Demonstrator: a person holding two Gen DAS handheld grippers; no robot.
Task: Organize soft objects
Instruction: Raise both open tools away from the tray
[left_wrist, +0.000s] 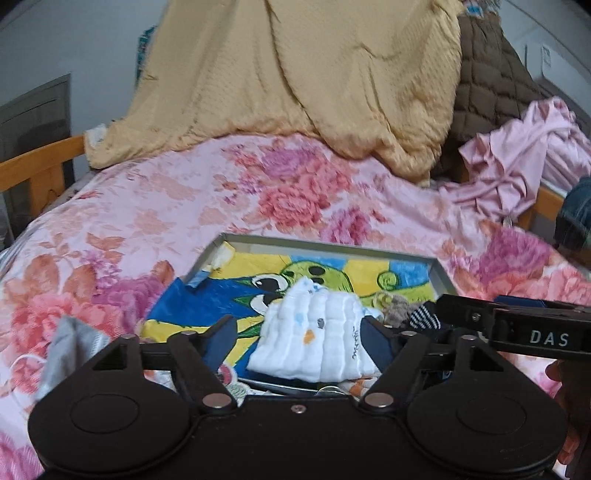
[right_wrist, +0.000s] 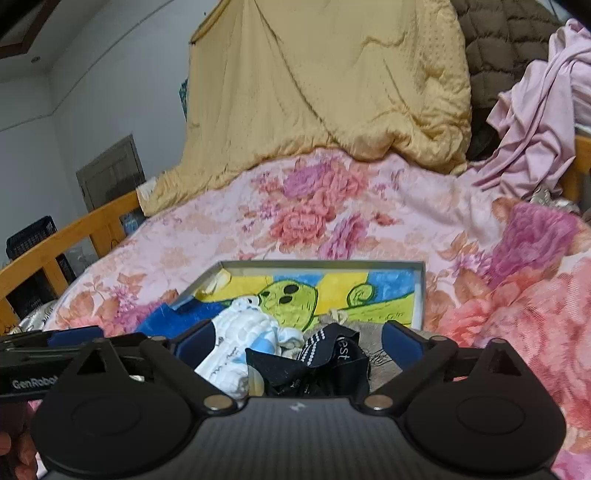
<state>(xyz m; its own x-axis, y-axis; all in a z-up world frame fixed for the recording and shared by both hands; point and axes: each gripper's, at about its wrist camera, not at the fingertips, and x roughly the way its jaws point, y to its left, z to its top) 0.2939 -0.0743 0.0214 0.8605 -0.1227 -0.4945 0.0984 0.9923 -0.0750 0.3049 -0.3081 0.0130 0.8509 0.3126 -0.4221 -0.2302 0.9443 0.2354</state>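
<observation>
**Soft things gathered in tray on flowered bed**

A folded white cloth (left_wrist: 317, 332) lies in a shallow grey tray (left_wrist: 325, 243) lined with a cartoon print, just beside a crumpled black garment (right_wrist: 317, 365) and a grey one. The left gripper (left_wrist: 301, 339) has its fingers apart around the white cloth, not pressing it; the right gripper (right_wrist: 297, 345) stands wide apart over the black garment, holding nothing. The tray rests on a flowered bedspread (left_wrist: 258, 184). Loose folds could snag a finger and spill the pile.
</observation>
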